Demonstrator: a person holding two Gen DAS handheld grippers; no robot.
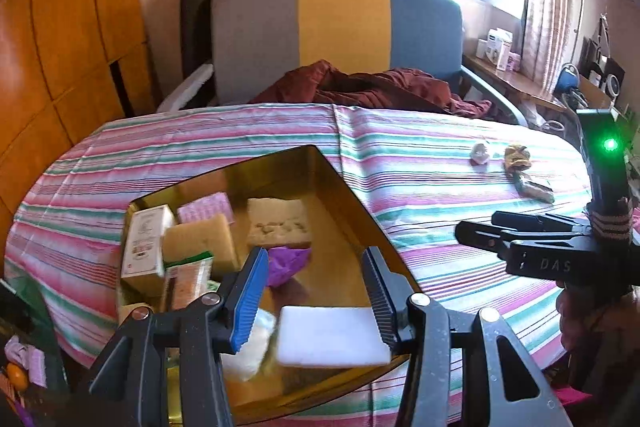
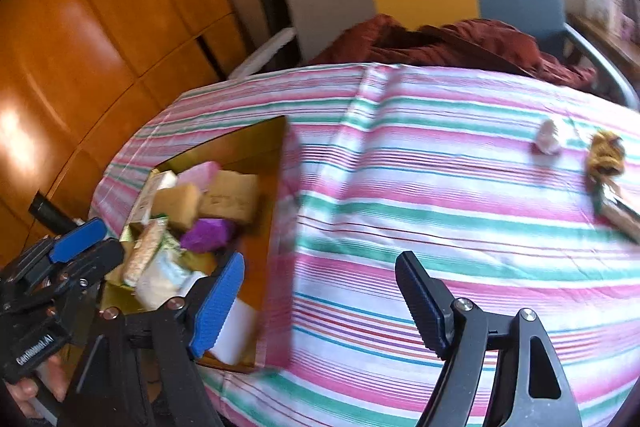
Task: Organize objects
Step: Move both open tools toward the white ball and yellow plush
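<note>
A gold box sits on the striped cloth at the table's left and holds sponges, small cartons, a purple wad and a white foam block. My left gripper is open over the box, its fingers on either side of the white block's far end, apparently not gripping it. My right gripper is open and empty above the cloth, just right of the box. A white crumpled wad, a yellow-brown bundle and a grey piece lie at the far right. The right gripper also shows in the left wrist view.
A tricolour chair with a maroon cloth stands behind the table. A wooden cabinet is to the left. A shelf with boxes runs along the window at right.
</note>
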